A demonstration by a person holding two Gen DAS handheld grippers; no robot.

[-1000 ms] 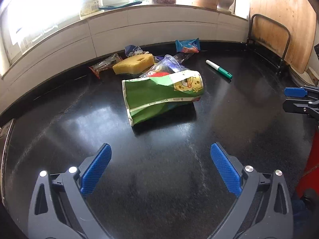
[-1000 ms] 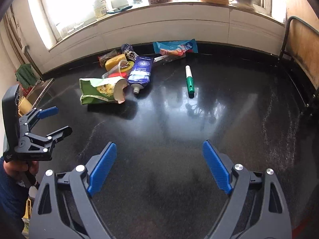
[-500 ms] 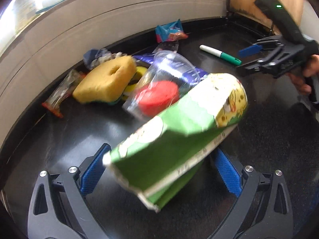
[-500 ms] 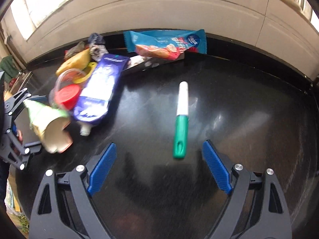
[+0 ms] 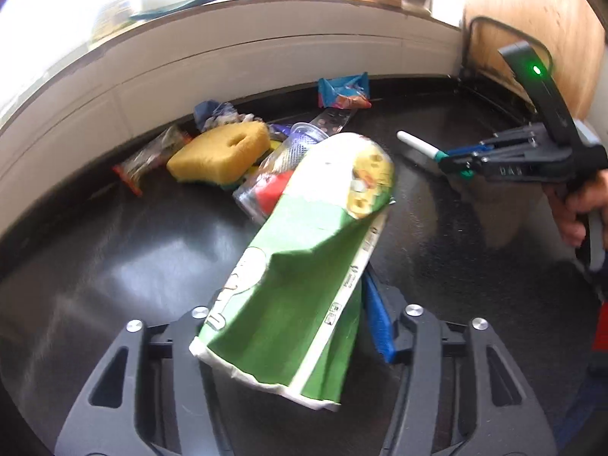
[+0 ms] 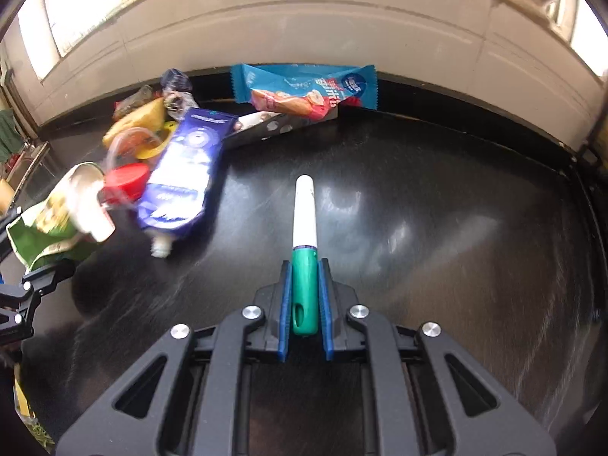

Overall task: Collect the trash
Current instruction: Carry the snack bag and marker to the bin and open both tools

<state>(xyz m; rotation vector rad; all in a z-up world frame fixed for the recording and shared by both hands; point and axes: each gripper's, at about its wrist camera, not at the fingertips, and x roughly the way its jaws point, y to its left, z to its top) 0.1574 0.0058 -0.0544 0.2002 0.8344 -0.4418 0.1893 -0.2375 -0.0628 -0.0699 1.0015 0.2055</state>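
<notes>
Half a second ago both claws were wide open, but now the left gripper (image 5: 288,326) is closed on the green carton (image 5: 304,258) and the right gripper (image 6: 305,296) on the marker (image 6: 304,235), so 2 pieces seem ready to carry away.

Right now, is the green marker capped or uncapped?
Capped: the green cap sits on the marker against its white barrel, clamped between the right tool's blue pads.
</notes>
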